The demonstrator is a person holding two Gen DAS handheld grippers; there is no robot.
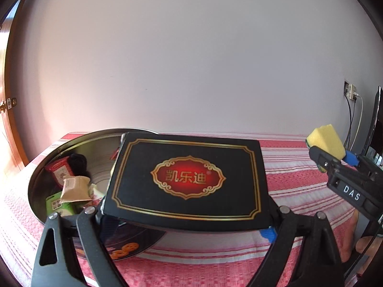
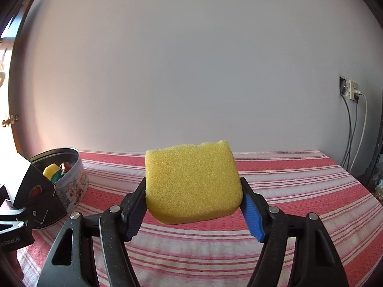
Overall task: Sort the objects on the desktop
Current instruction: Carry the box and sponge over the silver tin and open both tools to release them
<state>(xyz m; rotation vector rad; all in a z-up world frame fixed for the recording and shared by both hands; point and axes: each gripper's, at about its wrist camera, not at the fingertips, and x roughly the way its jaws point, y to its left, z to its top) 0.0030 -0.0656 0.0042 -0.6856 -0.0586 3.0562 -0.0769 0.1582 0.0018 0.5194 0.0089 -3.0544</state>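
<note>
My left gripper (image 1: 186, 222) is shut on a flat black box (image 1: 189, 177) with a red and gold emblem and holds it over the near edge of a round metal tin (image 1: 100, 143). The tin holds several small snack packets (image 1: 74, 186). My right gripper (image 2: 194, 205) is shut on a yellow sponge (image 2: 191, 184) and holds it above the striped cloth. In the left wrist view the sponge (image 1: 326, 141) and the right gripper (image 1: 335, 157) show at the far right. In the right wrist view the black box (image 2: 33, 186) and the tin (image 2: 74, 179) show at the far left.
A red and white striped cloth (image 2: 287, 191) covers the table, which stands against a plain wall. A wall socket with cables (image 2: 349, 91) is at the far right. A wooden door (image 1: 7, 110) is at the left. A dark screen edge (image 1: 375, 124) stands at the right.
</note>
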